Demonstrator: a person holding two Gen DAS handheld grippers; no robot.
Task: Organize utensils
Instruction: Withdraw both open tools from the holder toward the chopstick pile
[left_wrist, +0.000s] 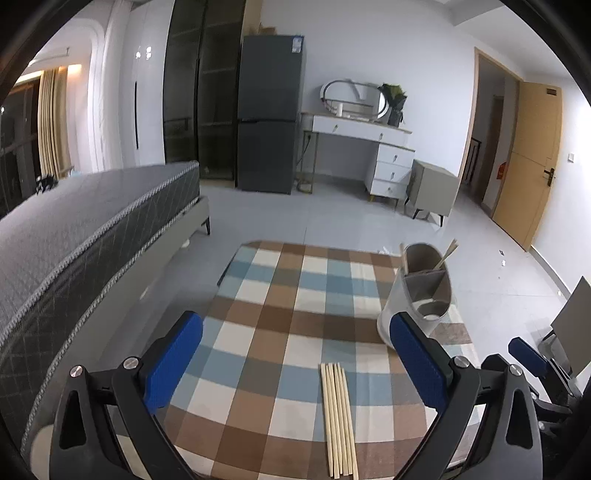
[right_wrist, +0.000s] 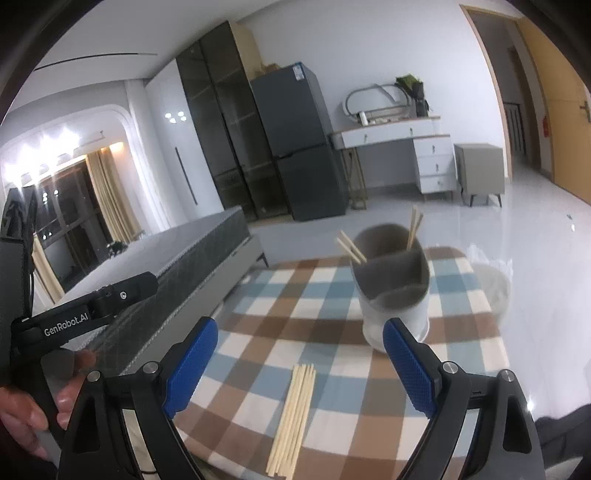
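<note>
A: Here's the left gripper (left_wrist: 295, 365) over the checked tablecloth (left_wrist: 295, 295), jaws spread wide, blue pads far apart and nothing pinched between them.

B: And the bundle of wooden chopsticks (left_wrist: 338, 421) lies flat on the cloth, side by side, close to the near edge and a little toward the right-hand pad in that view. Not touched by either pad.

A: Over on the right wrist camera, the right gripper (right_wrist: 301, 365) is just as wide, jaws parted and empty. The same chopsticks (right_wrist: 293, 421) lie below and between its fingers, fanned slightly toward the near end.

B: The utensil holder (right_wrist: 393, 288) stands upright on the cloth beyond the right-hand pad, white outside, grey inside, split into compartments.

A: A few chopsticks are in it already: a pair leaning out of the back compartment to the left, another pair standing at the right side of it. The front compartments look bare of sticks.

B: From the left view the holder (left_wrist: 421, 291) sits at the right side of the cloth, partly behind the right-hand blue pad.

A: At the left edge of the right camera, a hand (right_wrist: 26, 406) grips the black handle of the other tool.

B: Behind it all: a grey bed (left_wrist: 92, 229), a dark fridge (left_wrist: 269, 110), a white dressing table (left_wrist: 369, 136).
</note>
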